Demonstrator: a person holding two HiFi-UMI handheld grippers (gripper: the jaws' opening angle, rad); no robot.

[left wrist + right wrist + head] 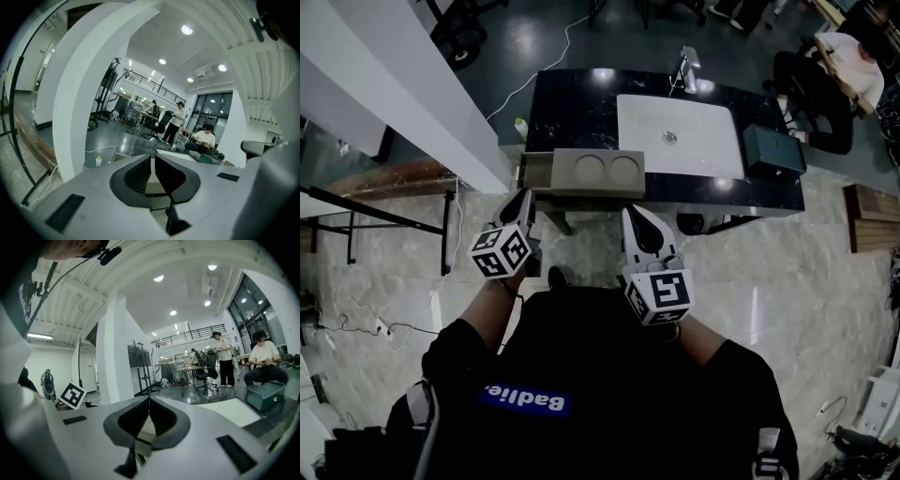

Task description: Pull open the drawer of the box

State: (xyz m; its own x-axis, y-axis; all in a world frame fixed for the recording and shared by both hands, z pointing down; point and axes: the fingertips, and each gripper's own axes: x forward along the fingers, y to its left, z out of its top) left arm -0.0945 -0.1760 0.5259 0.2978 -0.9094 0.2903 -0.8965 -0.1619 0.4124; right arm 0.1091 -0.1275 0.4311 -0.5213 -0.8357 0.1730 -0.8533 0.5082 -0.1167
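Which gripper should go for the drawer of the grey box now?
Left, I'd say. The left gripper points at the drawer at the left end of the box; the right gripper faces its right end. Both are shut.

Pale marble floor (787, 281) in front, dark glossy floor (544, 37) beyond. Black counter (572, 103) with white sink (703, 141) and faucet (687, 67). Broad white pillar (403, 75) at left, with a black-framed wooden bench (403, 176) just beside it. White ceiling with round recessed lights (187, 30) — several lit. Tall dark-framed windows (213, 105). Railed mezzanine (150, 83) — far end of hall.
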